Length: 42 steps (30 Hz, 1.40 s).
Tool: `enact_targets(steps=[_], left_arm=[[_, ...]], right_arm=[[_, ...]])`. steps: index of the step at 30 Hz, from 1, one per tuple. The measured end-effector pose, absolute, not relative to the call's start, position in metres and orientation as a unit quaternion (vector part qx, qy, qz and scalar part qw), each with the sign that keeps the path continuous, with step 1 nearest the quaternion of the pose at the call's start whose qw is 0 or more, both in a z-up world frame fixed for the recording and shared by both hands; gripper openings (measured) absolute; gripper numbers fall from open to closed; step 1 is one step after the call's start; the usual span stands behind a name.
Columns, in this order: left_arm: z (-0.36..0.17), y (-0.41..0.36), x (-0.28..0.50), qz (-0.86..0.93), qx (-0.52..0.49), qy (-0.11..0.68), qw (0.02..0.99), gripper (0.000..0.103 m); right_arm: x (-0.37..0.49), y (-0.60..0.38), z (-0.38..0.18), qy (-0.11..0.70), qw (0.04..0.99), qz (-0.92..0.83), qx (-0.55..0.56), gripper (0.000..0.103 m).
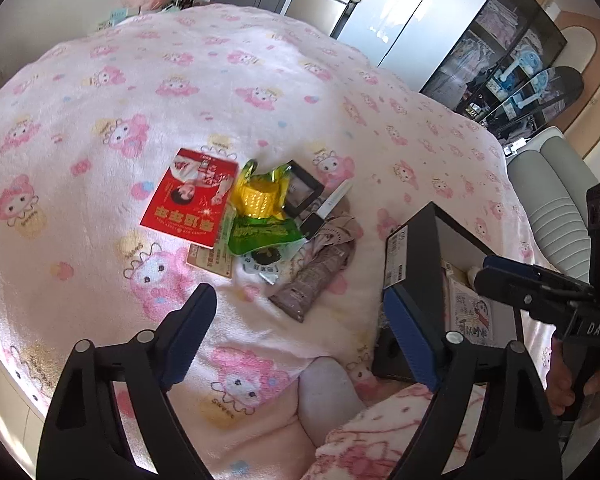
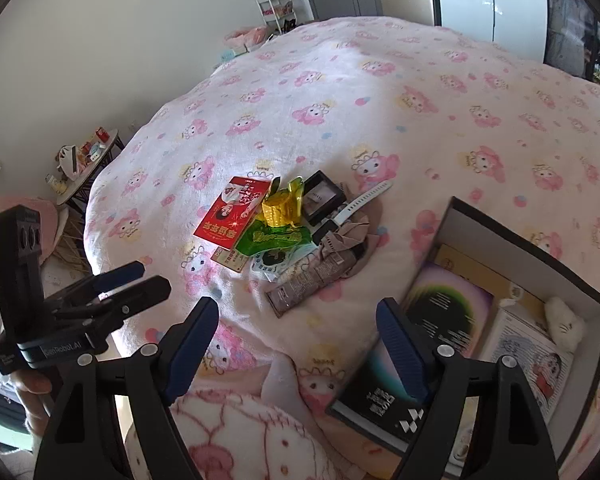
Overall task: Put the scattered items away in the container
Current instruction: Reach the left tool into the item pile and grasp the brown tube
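A pile of items lies on the pink blanket: a red booklet point(image 1: 190, 196) point(image 2: 232, 212), a yellow-green snack bag point(image 1: 262, 212) point(image 2: 278, 220), a small black framed box point(image 1: 300, 190) point(image 2: 322, 196), a white-strapped watch point(image 1: 328, 206) point(image 2: 358, 204) and a brown packet point(image 1: 314, 280) point(image 2: 300, 286). A black open box point(image 1: 412, 252) point(image 2: 584, 292) at right holds books and a white plush. My left gripper point(image 1: 300, 332) is open and empty, hovering short of the pile; it also shows in the right wrist view point(image 2: 140, 280). My right gripper point(image 2: 298, 344) is open and empty beside the box; the left wrist view shows it over the box point(image 1: 482, 272).
The blanket point(image 1: 220, 80) covers a bed. A small side table point(image 2: 88, 164) with clutter stands left of the bed. Cabinets and a fridge point(image 1: 400, 12) stand behind, a grey chair point(image 1: 556, 184) at right. A pink patterned cushion point(image 2: 236, 436) lies at the near edge.
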<state>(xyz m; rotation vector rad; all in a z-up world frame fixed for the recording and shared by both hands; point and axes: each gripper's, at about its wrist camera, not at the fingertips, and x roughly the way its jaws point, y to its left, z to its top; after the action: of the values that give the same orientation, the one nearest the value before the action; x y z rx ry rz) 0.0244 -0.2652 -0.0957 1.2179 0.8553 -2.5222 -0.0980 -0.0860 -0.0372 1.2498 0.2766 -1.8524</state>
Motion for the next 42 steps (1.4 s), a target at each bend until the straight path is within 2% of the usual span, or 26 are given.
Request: enact_targets(steps=[1, 2, 4, 6, 16, 18, 20, 25, 26, 29, 34, 36, 42], left_arm=[[-0.107, -0.271, 0.021, -0.85, 0.42, 0.303, 0.101, 0.08], [-0.119, -0.276, 0.017, -0.841, 0.427, 0.319, 0.092, 0.075], [-0.143, -0.283, 0.008, -0.821, 0.443, 0.354, 0.068, 0.07], [-0.168, -0.286, -0.003, -0.802, 0.457, 0.384, 0.04, 0.069], [-0.242, -0.277, -0.05, -0.745, 0.516, 0.423, -0.006, 0.07], [-0.247, -0.275, -0.057, -0.741, 0.521, 0.423, -0.008, 0.076], [-0.251, -0.274, -0.064, -0.74, 0.525, 0.421, -0.009, 0.076], [-0.245, -0.278, -0.062, -0.754, 0.517, 0.405, 0.011, 0.031], [-0.242, -0.281, -0.058, -0.757, 0.509, 0.41, 0.01, 0.019], [-0.234, -0.293, -0.043, -0.764, 0.482, 0.429, 0.01, 0.004], [-0.235, -0.302, -0.034, -0.755, 0.475, 0.452, -0.007, 0.005], [-0.247, -0.298, -0.038, -0.741, 0.495, 0.454, 0.003, 0.018], [-0.261, -0.29, -0.047, -0.727, 0.486, 0.485, -0.024, 0.049]], right_arm=[[-0.104, -0.096, -0.044, 0.115, 0.43, -0.738, 0.507, 0.066], [-0.11, -0.105, -0.05, 0.12, 0.429, -0.736, 0.51, 0.062], [-0.12, -0.12, -0.064, 0.129, 0.42, -0.73, 0.524, 0.043], [-0.132, -0.13, -0.079, 0.131, 0.415, -0.72, 0.54, 0.035], [-0.159, -0.156, -0.127, 0.134, 0.391, -0.7, 0.582, 0.035], [-0.161, -0.158, -0.13, 0.139, 0.387, -0.7, 0.584, 0.035], [-0.164, -0.158, -0.133, 0.139, 0.383, -0.702, 0.584, 0.035], [-0.168, -0.162, -0.135, 0.134, 0.378, -0.704, 0.586, 0.035], [-0.169, -0.163, -0.135, 0.133, 0.377, -0.705, 0.586, 0.035], [-0.17, -0.167, -0.136, 0.135, 0.375, -0.706, 0.585, 0.035], [-0.173, -0.176, -0.145, 0.136, 0.379, -0.697, 0.594, 0.035], [-0.174, -0.182, -0.154, 0.136, 0.377, -0.686, 0.608, 0.035], [-0.178, -0.186, -0.173, 0.135, 0.367, -0.662, 0.64, 0.036]])
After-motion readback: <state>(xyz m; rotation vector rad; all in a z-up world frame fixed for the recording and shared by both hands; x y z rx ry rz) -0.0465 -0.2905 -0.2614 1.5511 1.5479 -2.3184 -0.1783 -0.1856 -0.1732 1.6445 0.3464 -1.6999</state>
